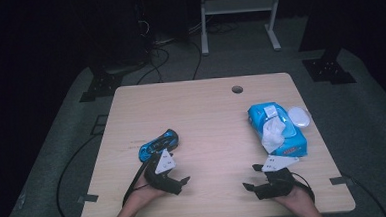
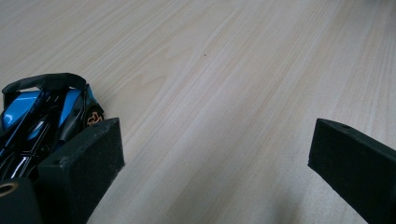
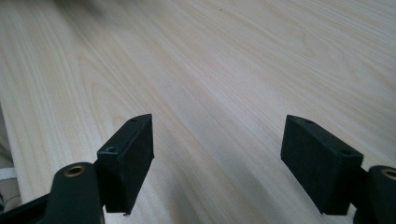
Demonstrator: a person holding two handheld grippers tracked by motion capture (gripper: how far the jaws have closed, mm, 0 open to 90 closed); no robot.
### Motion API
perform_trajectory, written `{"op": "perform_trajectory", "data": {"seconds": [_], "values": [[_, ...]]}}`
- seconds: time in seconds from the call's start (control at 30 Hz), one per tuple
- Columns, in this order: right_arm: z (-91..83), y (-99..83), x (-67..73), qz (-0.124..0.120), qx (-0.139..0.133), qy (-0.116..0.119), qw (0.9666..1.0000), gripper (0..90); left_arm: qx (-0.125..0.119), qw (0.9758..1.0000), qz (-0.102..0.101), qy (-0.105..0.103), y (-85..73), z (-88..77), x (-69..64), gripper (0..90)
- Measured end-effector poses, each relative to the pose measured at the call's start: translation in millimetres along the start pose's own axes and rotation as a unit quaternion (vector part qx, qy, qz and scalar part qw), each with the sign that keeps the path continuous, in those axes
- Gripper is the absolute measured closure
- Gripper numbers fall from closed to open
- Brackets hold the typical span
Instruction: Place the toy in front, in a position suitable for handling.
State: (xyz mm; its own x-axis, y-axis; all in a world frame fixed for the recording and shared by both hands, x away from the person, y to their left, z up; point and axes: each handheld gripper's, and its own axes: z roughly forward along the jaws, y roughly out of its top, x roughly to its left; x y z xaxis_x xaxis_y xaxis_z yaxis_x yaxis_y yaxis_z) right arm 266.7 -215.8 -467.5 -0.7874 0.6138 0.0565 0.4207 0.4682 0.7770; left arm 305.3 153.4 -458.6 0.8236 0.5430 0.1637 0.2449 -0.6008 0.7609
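Near the table's [image 1: 211, 117] front edge, your left gripper [image 1: 177, 182] and right gripper [image 1: 252, 178] both hold their jaws wide apart, gripping nothing, bare wood between them. The blue toy car [image 1: 159, 144] lies just beyond your left gripper, toward the table's left edge; in the left gripper view it sits outside the jaws, beside the left one. Farther off, by the right edge, lies a blue wipes pack [image 1: 278, 129].

A pale wooden table [image 1: 209, 122] with a round hole [image 1: 237, 89] near its far edge bears a blue toy car [image 1: 159, 143] at left and a blue wipes pack [image 1: 277, 129] beside a white lid [image 1: 299, 116] at right.
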Motion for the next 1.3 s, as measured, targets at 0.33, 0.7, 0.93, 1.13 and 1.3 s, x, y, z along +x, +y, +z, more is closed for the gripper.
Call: {"op": "perform_trajectory", "data": {"seconds": [0.33,0.7,0.93,1.13,1.3], "values": [[2.3,0.2,-3.5,0.009,0.0,0.005,0.9999,24.4,0.007,0.9996,0.021,0.02,9.6,-6.5,6.9,2.8],[4.0,5.5,1.6,0.008,-0.003,0.016,0.9998,24.4,0.052,0.9977,0.033,0.028,33.0,-18.2,56.4,2.9],[4.4,6.0,4.7,0.001,0.001,0.022,0.9998,24.4,0.106,0.9939,0.014,0.027,34.7,-15.1,92.0,3.7],[2.2,7.1,4.5,0.001,-0.003,0.024,0.9997,24.4,0.149,0.9886,0.009,0.021,34.1,-3.9,111.6,4.4],[2.6,7.3,4.9,0.001,-0.001,0.028,0.9996,24.4,0.167,0.9859,0.0,0.007,27.6,6.4,118.4,5.3]]}}
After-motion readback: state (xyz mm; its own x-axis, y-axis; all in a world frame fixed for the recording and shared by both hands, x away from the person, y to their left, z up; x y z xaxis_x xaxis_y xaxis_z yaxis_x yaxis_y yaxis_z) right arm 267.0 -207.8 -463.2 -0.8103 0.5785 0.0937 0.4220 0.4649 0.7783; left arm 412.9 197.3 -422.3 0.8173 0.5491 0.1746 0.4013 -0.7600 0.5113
